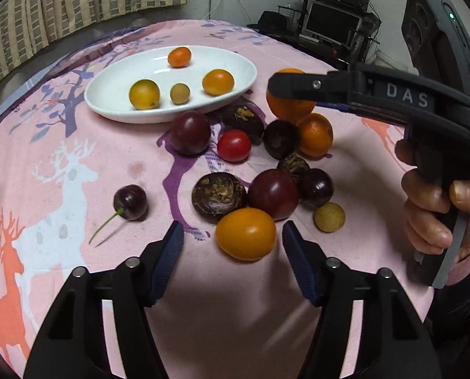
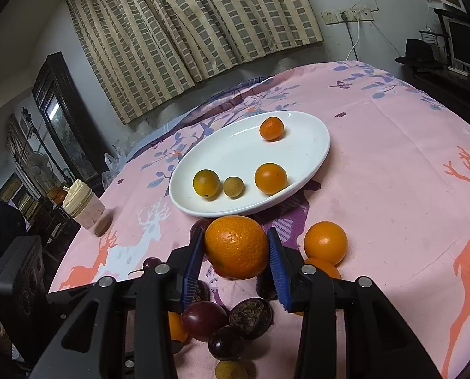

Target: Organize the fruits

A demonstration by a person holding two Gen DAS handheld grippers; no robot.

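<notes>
A white oval plate (image 1: 118,85) (image 2: 244,148) at the back of the pink cloth holds several small orange and yellow fruits. My right gripper (image 2: 235,252) is shut on a big orange (image 2: 236,246) (image 1: 288,104) and holds it above the cloth, just in front of the plate. My left gripper (image 1: 231,232) is open and low over the cloth. A yellow-orange fruit (image 1: 246,233) lies between its fingertips, with a gap at the left pad. Beyond it lies a cluster of dark purple plums (image 1: 273,194), brown rough-topped fruits (image 1: 219,195), a red tomato (image 1: 234,145) and an orange (image 1: 315,134).
A stemmed cherry (image 1: 130,202) lies alone on the left, a longan (image 1: 329,217) on the right. A person's hand (image 1: 434,214) grips the right gripper's handle. A lidded jar (image 2: 83,208) stands at the table's left edge. Another orange (image 2: 326,242) sits right of the held one.
</notes>
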